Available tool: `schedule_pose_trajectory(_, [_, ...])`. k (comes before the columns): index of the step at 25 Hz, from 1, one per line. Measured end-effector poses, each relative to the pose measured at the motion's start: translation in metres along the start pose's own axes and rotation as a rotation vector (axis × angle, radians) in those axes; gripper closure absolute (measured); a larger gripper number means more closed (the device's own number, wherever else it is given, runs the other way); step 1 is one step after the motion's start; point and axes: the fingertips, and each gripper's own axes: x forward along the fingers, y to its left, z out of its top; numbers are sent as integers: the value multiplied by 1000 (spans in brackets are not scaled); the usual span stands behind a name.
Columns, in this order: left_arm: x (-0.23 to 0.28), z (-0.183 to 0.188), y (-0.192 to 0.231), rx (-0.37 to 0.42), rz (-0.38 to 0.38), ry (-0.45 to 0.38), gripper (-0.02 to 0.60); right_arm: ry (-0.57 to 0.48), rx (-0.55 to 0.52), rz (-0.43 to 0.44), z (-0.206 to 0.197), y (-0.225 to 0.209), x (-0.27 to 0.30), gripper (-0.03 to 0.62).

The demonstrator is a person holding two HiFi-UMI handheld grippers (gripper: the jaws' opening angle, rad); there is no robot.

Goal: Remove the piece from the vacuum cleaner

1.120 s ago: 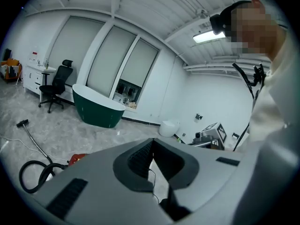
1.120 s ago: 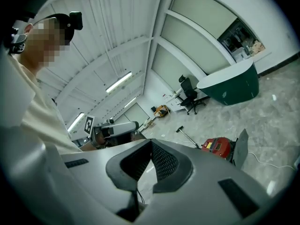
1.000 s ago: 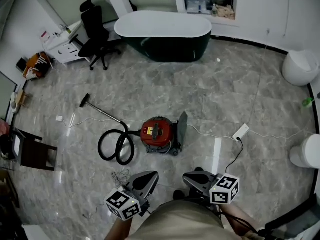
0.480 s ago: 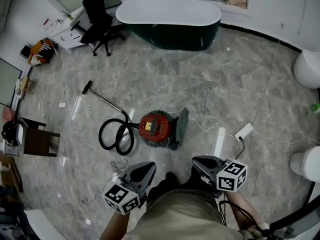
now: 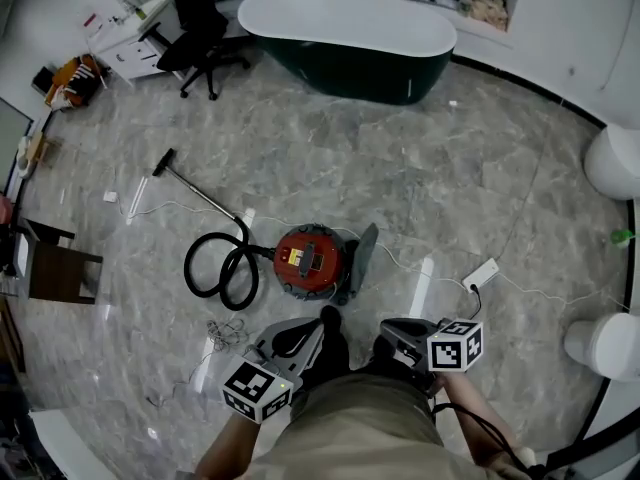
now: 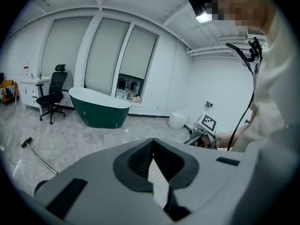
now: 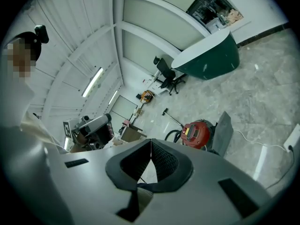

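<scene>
As the head view looks steeply down, the vacuum cleaner [image 5: 310, 261] sits on the marble floor [image 5: 450, 188], straight ahead of both grippers. Its hose [image 5: 222, 268] coils off to the view's left, and the wand [image 5: 200, 196] runs on up-left; that line is its long axis. A grey panel [image 5: 360, 256] leans at the canister's right side. Left gripper [image 5: 312, 326] looks a shade nearer the red body than right gripper [image 5: 388, 330]; neither touches it. Which piece is meant I cannot tell from here; the panel or the hose seem likely.

Left gripper view: jaw tips [image 6: 151, 146] meet, nothing between them. The gripper's own grey body hides the canister; only the wand's floor head [image 6: 26, 142] shows at the left edge, with a bathtub [image 6: 99, 109] beyond.

Right gripper view: jaw tips [image 7: 151, 149] together, empty. The red canister [image 7: 197, 132] and grey panel [image 7: 221, 132] lie ahead and to the right, lower parts cut off by the gripper body.
</scene>
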Motion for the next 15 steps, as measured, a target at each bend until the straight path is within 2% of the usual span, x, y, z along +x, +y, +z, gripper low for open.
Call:
schedule_pose_trajectory(2, [0,2,17,5,-20,2,578,14,34,-12,0,0,15,591])
schedule_pose_trajectory(7, [-1,-7,70,-13,-72,21,578,151,46,-34,-10,1,65,591])
schedule_pose_trajectory(15, [4,-20,154,-12,-108,50,578,124,99,-191,10,-26,120,591])
